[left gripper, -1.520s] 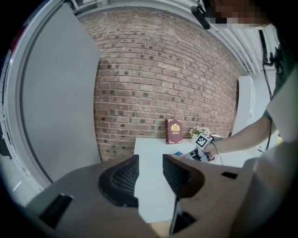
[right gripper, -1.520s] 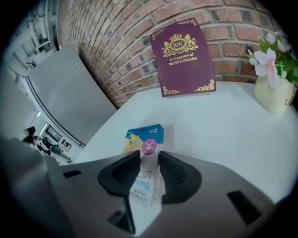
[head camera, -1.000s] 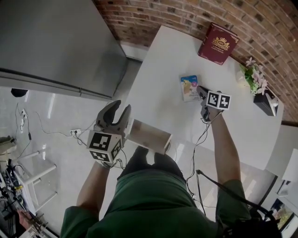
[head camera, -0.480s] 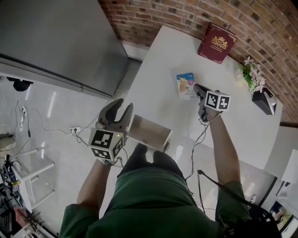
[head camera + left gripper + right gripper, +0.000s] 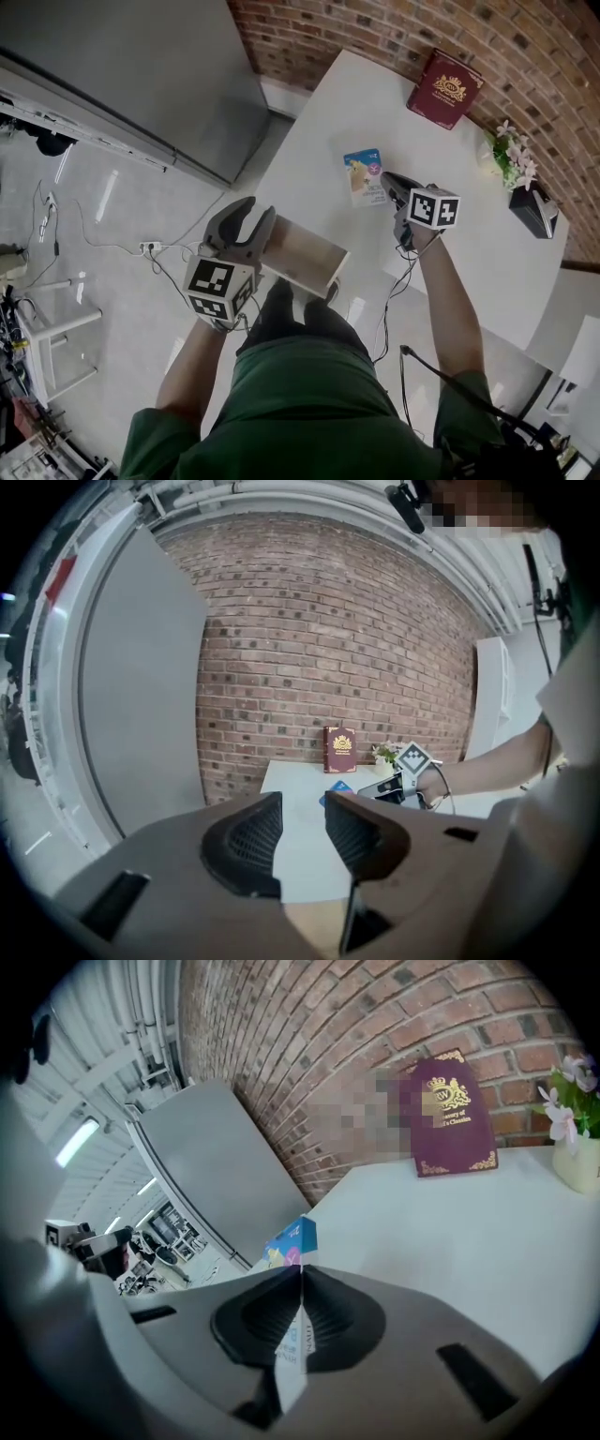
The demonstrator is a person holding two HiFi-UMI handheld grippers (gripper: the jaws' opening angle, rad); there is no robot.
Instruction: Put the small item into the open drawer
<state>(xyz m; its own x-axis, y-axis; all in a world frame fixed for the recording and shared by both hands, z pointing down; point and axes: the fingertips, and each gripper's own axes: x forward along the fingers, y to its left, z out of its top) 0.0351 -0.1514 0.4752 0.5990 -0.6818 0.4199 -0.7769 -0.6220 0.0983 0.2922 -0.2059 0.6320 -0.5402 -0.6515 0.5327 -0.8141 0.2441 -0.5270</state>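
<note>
Whereas a second ago the small packet [image 5: 363, 175] lay flat on the white surface [image 5: 450, 159] with the right claw [image 5: 384, 179] only arriving at it, it is now pinched by its near end in that claw. The jaws have just been closing and sit almost together on the thin card, whose blue tip pokes out beyond them in the right gripper view. The packet looks tipped up and, as far as I can judge, just clear of the surface. The grasp therefore seems made, and the carry is what remains.

The open drawer [image 5: 305, 259] juts from the surface's near edge, below and left of the packet in the head view and well apart from it. What shows of its inside looks bare. The left claw [image 5: 251, 215] has drawn in toward the drawer's left end since then. Its jaws stand wide with nothing between them — touching the drawer wall or just beside it, I cannot tell which.

The likely next move is to swing the packet back over the cavity before letting go; a card this thin could twist in so narrow a pinch.
</note>
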